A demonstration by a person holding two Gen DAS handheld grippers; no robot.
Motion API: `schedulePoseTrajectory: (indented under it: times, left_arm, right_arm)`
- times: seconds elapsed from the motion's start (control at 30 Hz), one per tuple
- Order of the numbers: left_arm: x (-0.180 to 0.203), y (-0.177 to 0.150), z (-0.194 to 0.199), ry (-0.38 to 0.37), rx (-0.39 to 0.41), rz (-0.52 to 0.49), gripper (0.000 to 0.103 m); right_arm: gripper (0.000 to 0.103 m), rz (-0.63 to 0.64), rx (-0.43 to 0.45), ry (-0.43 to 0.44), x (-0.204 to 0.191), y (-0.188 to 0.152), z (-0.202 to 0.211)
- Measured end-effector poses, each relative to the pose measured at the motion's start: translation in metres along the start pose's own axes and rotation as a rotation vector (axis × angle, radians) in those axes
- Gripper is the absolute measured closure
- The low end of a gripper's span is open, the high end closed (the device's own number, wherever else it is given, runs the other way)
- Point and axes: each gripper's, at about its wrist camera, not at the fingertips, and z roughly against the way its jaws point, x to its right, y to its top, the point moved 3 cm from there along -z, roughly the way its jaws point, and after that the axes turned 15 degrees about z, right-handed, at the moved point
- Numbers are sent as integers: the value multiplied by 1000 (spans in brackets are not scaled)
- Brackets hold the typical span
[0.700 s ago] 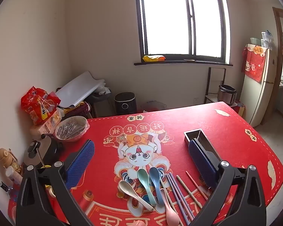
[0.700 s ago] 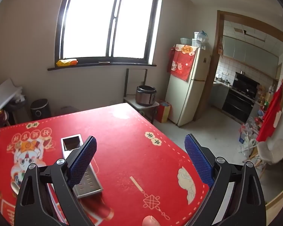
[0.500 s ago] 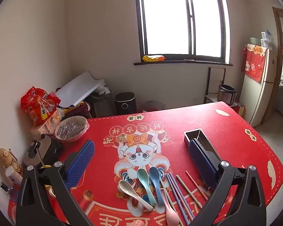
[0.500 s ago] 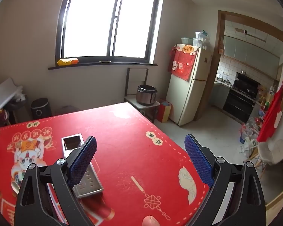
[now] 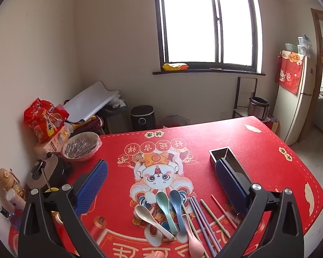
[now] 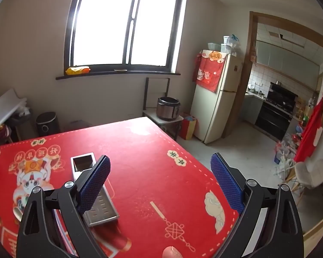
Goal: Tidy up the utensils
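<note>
Left wrist view shows nothing sorted yet: the left gripper hangs spread wide and empty above the red table, and every utensil lies loose near its front edge. From left to right these are a cream spoon, a green spoon, a blue spoon and a pink spoon, then the chopsticks fanned out beside them. Just right of those sits the metal utensil holder, a long box partly hidden behind the gripper's right finger; it looks empty as far as it shows. At the table's left edge a wrapped bowl and snack packets stand well apart from the utensils. In the right wrist view the right gripper is likewise released, holding nothing, with the holder beside its left finger. All spoons and chopsticks remain to be moved, and nothing seems to block the way.
</note>
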Motion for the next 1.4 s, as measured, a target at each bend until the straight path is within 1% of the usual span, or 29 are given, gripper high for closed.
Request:
schedulePoseTrajectory:
  times: [1.4]
  left_arm:
    - [-2, -2, -1, -6, -1, 1, 5]
  right_arm:
    - [12, 0, -3, 4, -2, 2, -1]
